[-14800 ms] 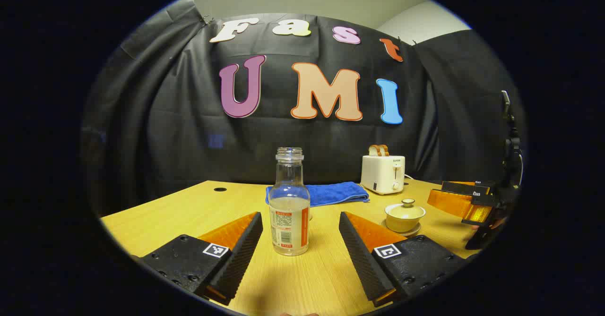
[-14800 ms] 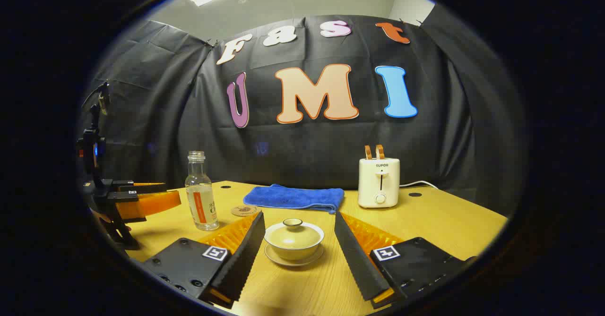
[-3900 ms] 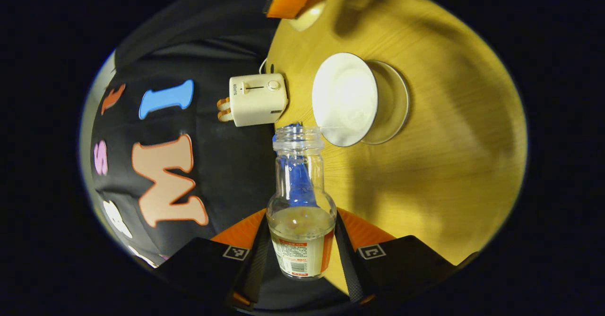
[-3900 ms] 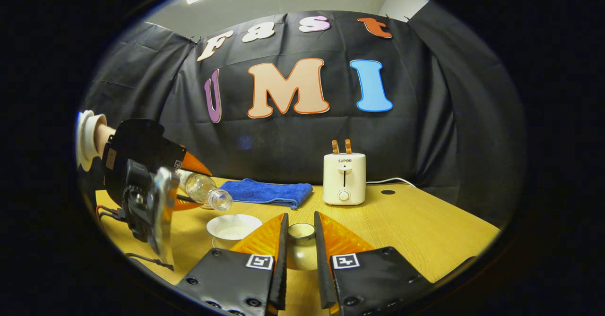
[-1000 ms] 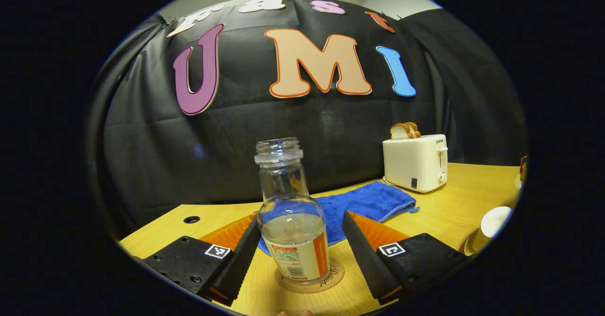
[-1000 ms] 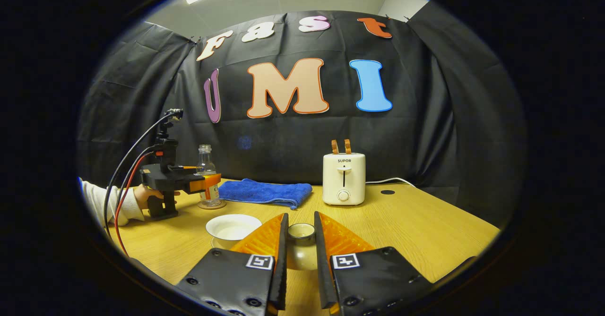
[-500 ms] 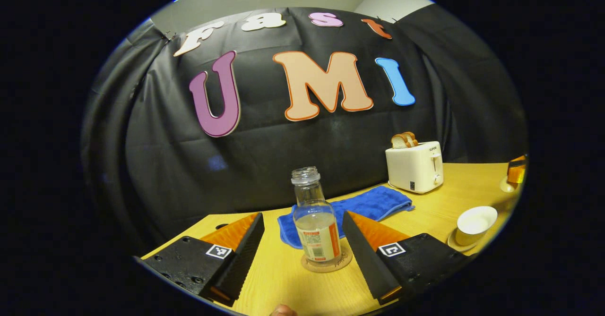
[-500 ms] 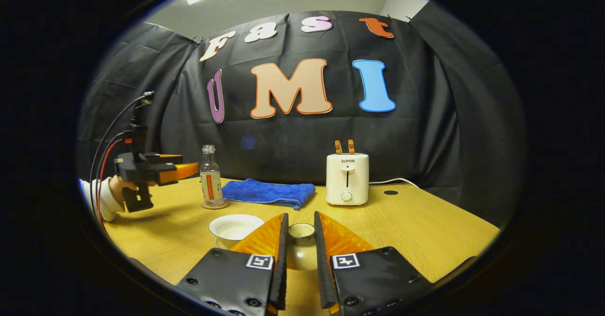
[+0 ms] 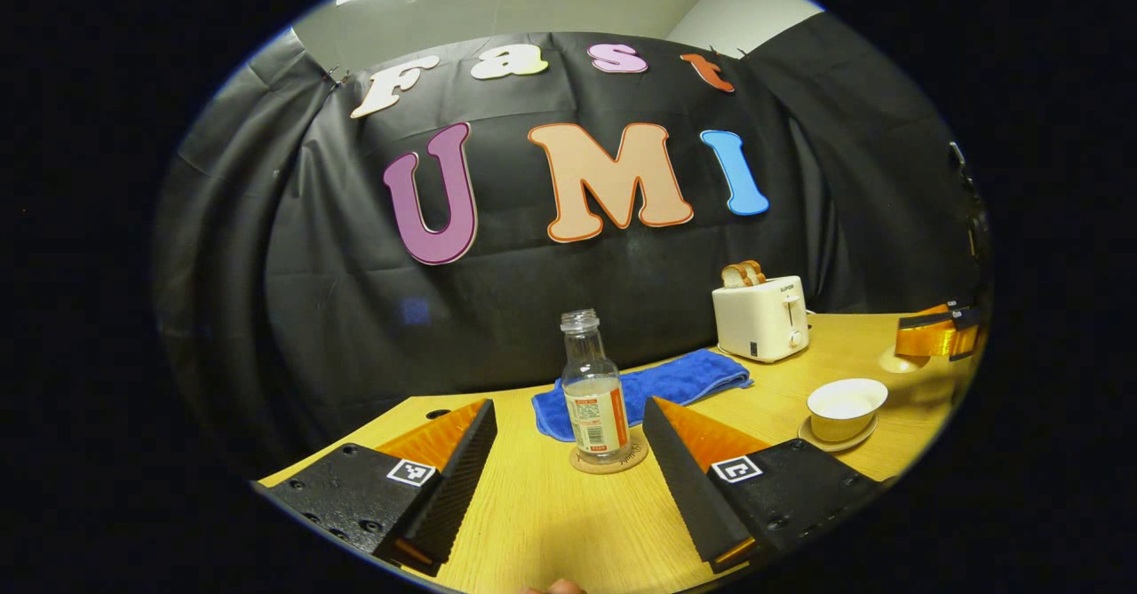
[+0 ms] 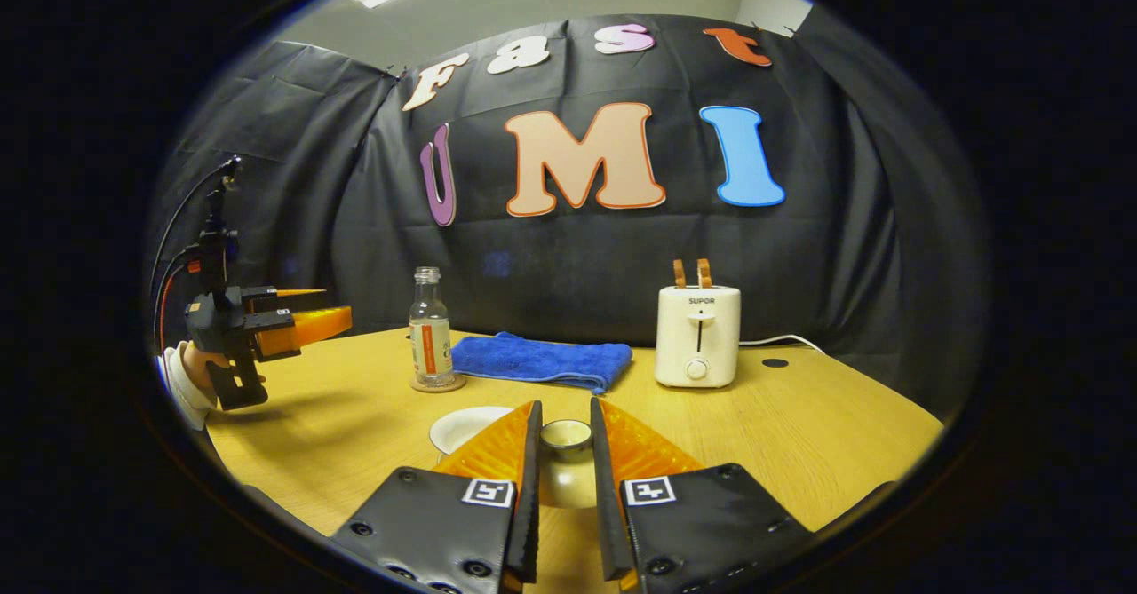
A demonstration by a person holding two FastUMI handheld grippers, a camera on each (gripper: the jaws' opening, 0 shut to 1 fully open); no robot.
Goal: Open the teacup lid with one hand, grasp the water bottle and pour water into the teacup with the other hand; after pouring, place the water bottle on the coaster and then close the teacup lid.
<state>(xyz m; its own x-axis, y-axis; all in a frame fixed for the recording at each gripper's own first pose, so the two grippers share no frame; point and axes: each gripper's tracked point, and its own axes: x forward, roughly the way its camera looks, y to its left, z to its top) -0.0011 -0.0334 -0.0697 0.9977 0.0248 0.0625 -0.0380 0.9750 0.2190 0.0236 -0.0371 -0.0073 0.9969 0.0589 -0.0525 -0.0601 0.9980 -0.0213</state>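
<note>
The clear water bottle (image 9: 593,394) stands upright on the round coaster (image 9: 609,463), apart from my left gripper (image 9: 568,409), which is open a little way in front of it. Off to the right, the open teacup (image 9: 846,397) sits on its saucer (image 9: 833,439). In the right gripper view, my right gripper (image 10: 564,409) is shut on the knob of the teacup lid (image 10: 566,436), held above the table. The teacup (image 10: 466,425) lies just left of it, partly hidden by a finger. The bottle (image 10: 431,328) and the left gripper (image 10: 302,319) are at the far left.
A folded blue towel (image 9: 648,385) lies behind the bottle. At the back of the wooden table (image 10: 799,425) stands a white toaster (image 10: 697,336) with bread in it. A hand (image 10: 191,368) holds the left gripper at the table's left edge.
My left gripper has let go of the bottle and drawn back from it; the bottle stays on the coaster. The right gripper, still holding the lid, has shifted slightly leftward.
</note>
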